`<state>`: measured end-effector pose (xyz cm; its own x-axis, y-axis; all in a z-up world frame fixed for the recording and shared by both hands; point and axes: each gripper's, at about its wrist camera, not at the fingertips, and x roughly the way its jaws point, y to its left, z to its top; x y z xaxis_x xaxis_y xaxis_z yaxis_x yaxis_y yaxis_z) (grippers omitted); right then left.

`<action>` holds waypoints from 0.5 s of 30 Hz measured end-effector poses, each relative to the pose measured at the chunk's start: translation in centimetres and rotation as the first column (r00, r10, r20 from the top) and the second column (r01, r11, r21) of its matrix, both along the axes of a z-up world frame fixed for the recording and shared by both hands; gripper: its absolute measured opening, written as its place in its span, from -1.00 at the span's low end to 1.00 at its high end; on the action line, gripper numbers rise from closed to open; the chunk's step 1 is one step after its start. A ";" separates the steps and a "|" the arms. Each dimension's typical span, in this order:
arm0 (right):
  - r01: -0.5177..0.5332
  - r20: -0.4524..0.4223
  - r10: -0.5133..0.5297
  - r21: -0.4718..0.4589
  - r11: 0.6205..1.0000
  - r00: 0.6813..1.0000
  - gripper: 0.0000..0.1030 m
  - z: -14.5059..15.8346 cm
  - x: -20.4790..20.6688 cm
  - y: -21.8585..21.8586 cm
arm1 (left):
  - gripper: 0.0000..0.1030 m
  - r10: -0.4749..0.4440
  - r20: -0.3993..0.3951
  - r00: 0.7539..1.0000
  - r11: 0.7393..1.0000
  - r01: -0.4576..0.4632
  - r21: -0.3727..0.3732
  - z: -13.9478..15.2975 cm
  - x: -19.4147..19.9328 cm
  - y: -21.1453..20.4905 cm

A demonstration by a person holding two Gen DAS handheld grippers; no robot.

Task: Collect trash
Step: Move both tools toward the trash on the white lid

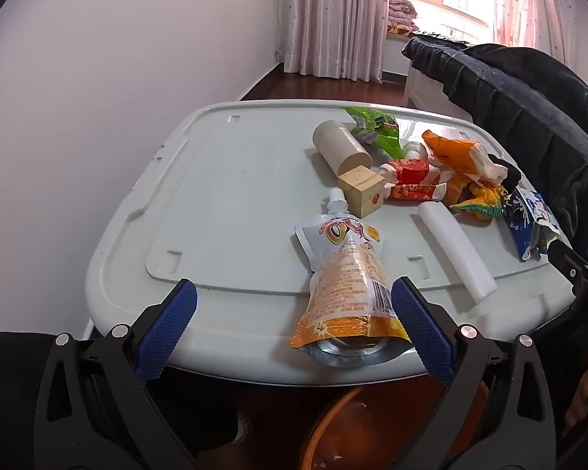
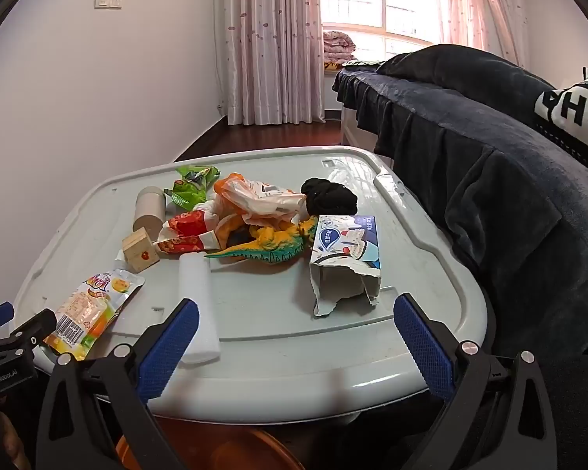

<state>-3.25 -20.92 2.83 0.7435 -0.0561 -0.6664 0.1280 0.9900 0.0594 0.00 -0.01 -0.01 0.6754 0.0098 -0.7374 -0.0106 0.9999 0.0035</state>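
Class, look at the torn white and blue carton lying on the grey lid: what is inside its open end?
The torn carton shows only bare grey inner walls at its ripped mouth; deeper inside is shadowed and hidden. It rests on the grey lid.

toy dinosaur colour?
Green and orange-yellow dinosaur, clearest in the right wrist view.
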 end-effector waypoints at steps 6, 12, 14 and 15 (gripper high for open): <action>0.000 0.000 0.000 -0.004 1.000 1.000 0.91 0.0 0.0 0.0 | 0.88 0.011 -0.012 1.000 1.000 -0.011 -0.019 -0.1 0.1 0.4; 0.001 0.000 -0.001 -0.002 1.000 1.000 0.91 0.1 0.0 0.1 | 0.88 0.004 -0.009 1.000 1.000 -0.004 -0.012 -0.3 -0.2 -0.1; 0.001 -0.002 -0.001 -0.002 1.000 1.000 0.91 0.1 0.0 0.2 | 0.88 0.000 -0.007 1.000 1.000 0.000 -0.011 -0.2 -0.1 0.1; 0.001 -0.005 -0.001 -0.002 1.000 1.000 0.91 0.0 0.2 0.4 | 0.88 0.000 -0.008 1.000 1.000 0.000 -0.010 -0.2 -0.1 -0.2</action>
<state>-3.08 -20.49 2.87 0.7404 -0.0583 -0.6697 0.1292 0.9900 0.0566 -0.11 -0.24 -0.17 0.6698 0.0019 -0.7425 -0.0104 0.9999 -0.0069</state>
